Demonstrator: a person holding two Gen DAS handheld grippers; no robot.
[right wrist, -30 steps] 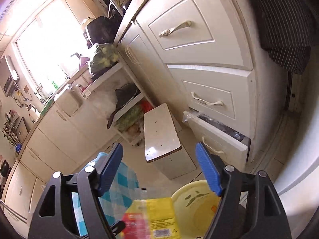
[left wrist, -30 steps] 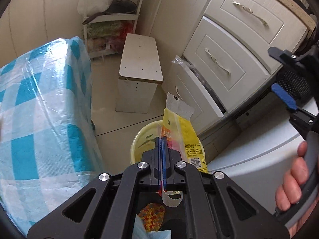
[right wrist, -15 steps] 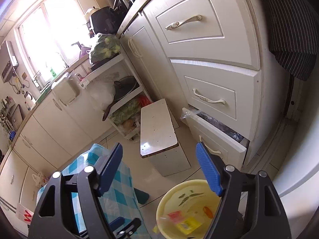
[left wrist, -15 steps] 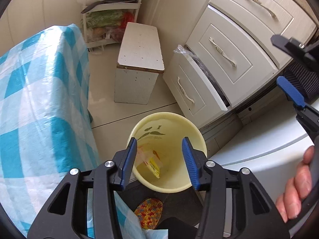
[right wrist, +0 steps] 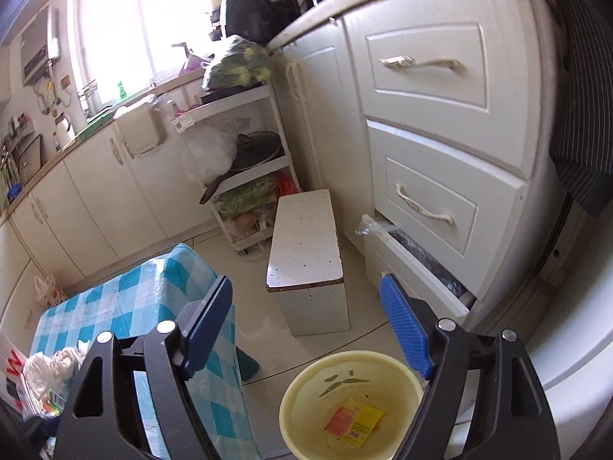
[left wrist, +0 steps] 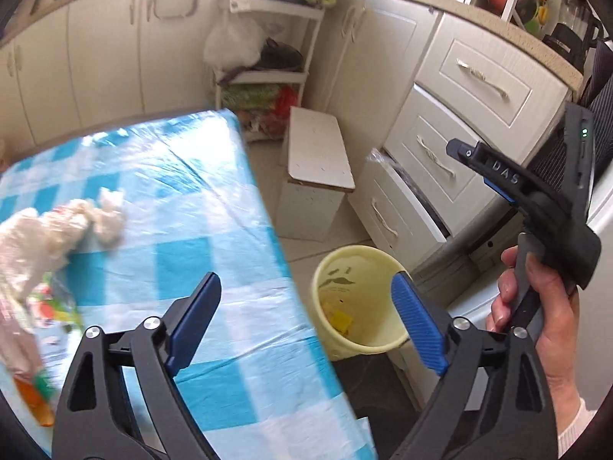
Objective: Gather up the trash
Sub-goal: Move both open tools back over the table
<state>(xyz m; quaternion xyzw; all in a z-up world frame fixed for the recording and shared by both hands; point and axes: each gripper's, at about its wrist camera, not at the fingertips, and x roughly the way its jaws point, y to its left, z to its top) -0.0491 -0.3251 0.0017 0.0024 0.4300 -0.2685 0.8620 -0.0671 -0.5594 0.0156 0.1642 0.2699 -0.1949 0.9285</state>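
- Cream kitchen cabinets (right wrist: 429, 145) line the walls; the lowest drawer (right wrist: 417, 268) stands pulled out, and a white stool (right wrist: 306, 245) sits on the pale tiled floor just beside it.
- In the left wrist view a table with a blue-checked plastic cover (left wrist: 199, 230) fills the frame from 9 to 6 o'clock.
- On that cover, toward 9 o'clock, lie crumpled white plastic trash (left wrist: 57, 230) and blurred colourful wrappers (left wrist: 46, 306).
- A yellow bin (right wrist: 306, 395) stands on the floor beside the table's edge, at 6 o'clock in the right wrist view.
- Inside it lies a yellow-and-red snack wrapper (right wrist: 352, 419), flat on the bottom.
- Left gripper (left wrist: 306, 318): jaws opening, wide apart, nothing between them; it hangs over the table edge with the bin at about 4 o'clock.
- Right gripper (right wrist: 306, 322): jaws opening, spread wide and empty, above the bin; a hand (left wrist: 536, 306) grips its handle at 3 o'clock in the left wrist view.
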